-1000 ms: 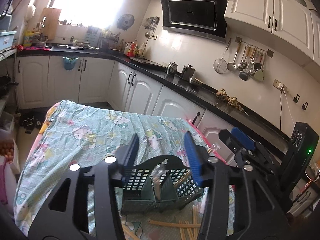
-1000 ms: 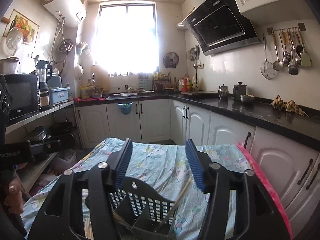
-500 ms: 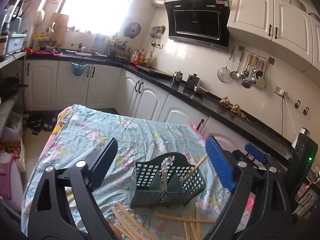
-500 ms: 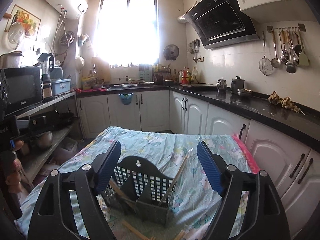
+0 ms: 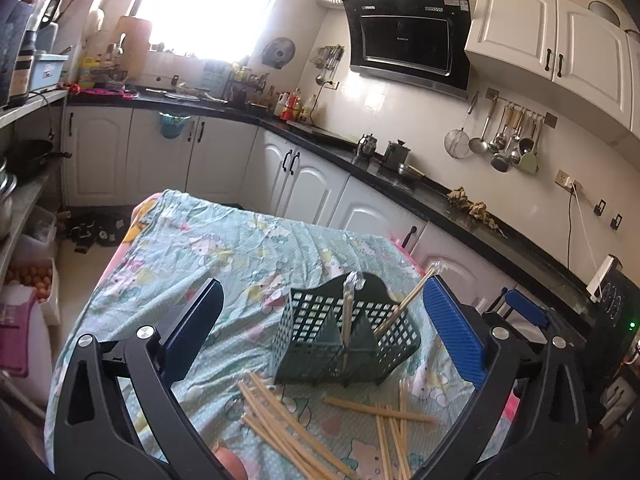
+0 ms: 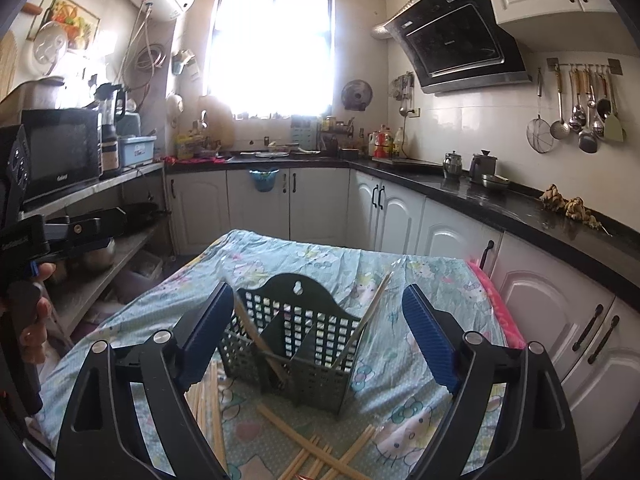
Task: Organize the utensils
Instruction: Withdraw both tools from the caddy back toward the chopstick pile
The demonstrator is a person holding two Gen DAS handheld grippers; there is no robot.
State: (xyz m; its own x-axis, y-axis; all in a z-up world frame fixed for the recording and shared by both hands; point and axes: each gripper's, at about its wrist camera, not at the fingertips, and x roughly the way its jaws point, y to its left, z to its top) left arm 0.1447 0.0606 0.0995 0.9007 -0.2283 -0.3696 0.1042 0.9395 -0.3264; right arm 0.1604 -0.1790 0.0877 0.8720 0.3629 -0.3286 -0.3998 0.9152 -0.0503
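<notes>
Left gripper (image 5: 320, 328): jaws opening, pads clear of the dark utensil basket (image 5: 344, 344) standing between them on the cloth-covered table (image 5: 192, 248). Right gripper (image 6: 318, 332): jaws opening, likewise untouching around the basket. Loose chopsticks (image 5: 288, 420) lie at 6 o'clock of the basket; a few stand inside it.

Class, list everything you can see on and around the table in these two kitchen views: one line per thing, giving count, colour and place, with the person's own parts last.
Utensil caddy: one, dark green, table centre.
Chopsticks in caddy: two seen in the right view, pale wood, leaning.
Loose chopsticks: many, pale wood, scattered before the caddy.
Tablecloth: one, light green cartoon print, covering the table.
Range hood: one, black, on the wall.
Hanging ladles: several, metal, wall rail.
Microwave: one, black, left shelf.
Left tongs: blue pads, opening, nothing gripped.
Right tongs: blue pads, opening, nothing gripped.
</notes>
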